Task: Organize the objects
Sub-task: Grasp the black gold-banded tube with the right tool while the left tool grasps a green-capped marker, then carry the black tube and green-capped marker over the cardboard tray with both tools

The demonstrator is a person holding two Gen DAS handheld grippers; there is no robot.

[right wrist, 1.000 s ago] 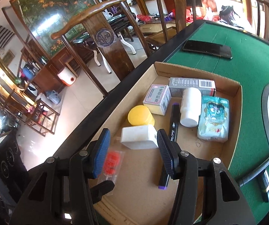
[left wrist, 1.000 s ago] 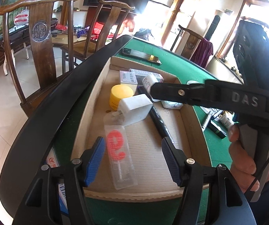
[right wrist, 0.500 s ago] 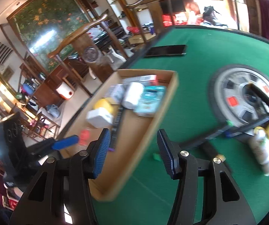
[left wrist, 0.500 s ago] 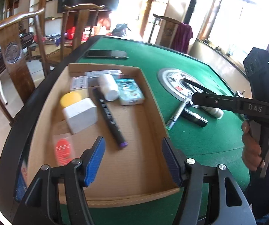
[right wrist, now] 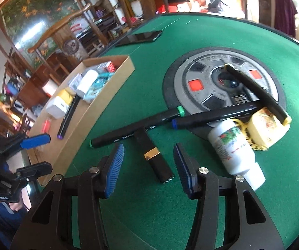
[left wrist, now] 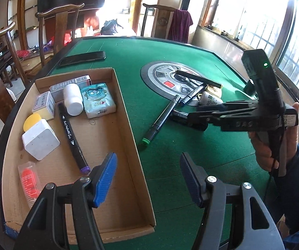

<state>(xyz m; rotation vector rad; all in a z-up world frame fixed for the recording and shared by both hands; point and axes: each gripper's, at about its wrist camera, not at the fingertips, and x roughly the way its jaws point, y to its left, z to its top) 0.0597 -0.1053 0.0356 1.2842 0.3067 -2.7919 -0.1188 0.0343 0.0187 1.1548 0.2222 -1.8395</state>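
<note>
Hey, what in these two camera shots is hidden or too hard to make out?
- Left wrist view: the right gripper covers part of the pile by the white bottle.
- Right wrist view: the cardboard box wall hides its floor.
- Both views: print on the green-capped marker is too small.

Both grippers have black plastic frames with silver round screws and blue ribbed pads on the fingers. The right gripper carries white letters "DAS" and a black box with a small green light. The right hand shows bare skin, a dark blue sleeve and a thin black cable.
</note>
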